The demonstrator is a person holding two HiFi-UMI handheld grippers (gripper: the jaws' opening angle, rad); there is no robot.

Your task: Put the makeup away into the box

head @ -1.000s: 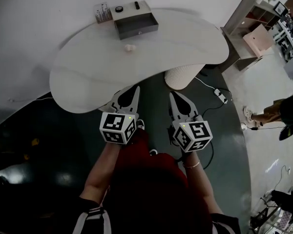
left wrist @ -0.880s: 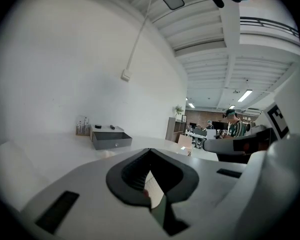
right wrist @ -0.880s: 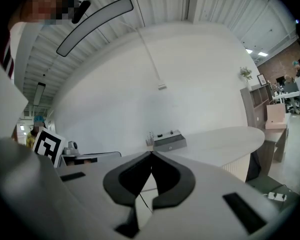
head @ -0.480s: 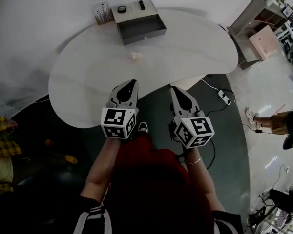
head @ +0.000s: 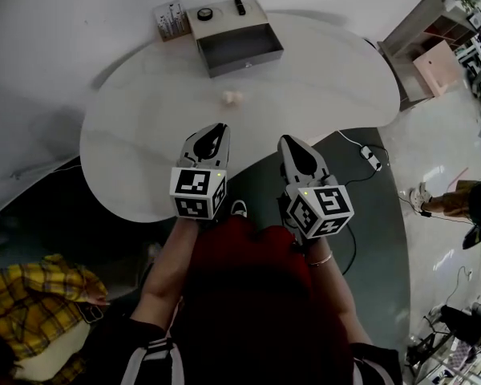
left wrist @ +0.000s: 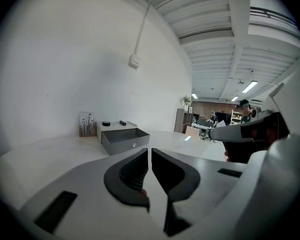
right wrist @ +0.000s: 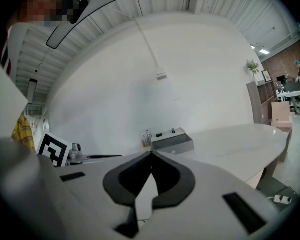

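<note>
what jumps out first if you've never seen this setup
The two grippers with black-and-white marker cubes stand out: left gripper and right gripper, both shut and empty, at the near edge of a curved white table. At its far edge sits a grey box with its drawer open, and a small pale item lies alone in front of it.

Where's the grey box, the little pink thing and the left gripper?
grey box [head: 237, 45]: head view, bare floor of its open drawer.
little pink thing [head: 232, 98]: head view, its middle.
left gripper [head: 220, 127]: head view, the tips of its shut jaws.
</note>
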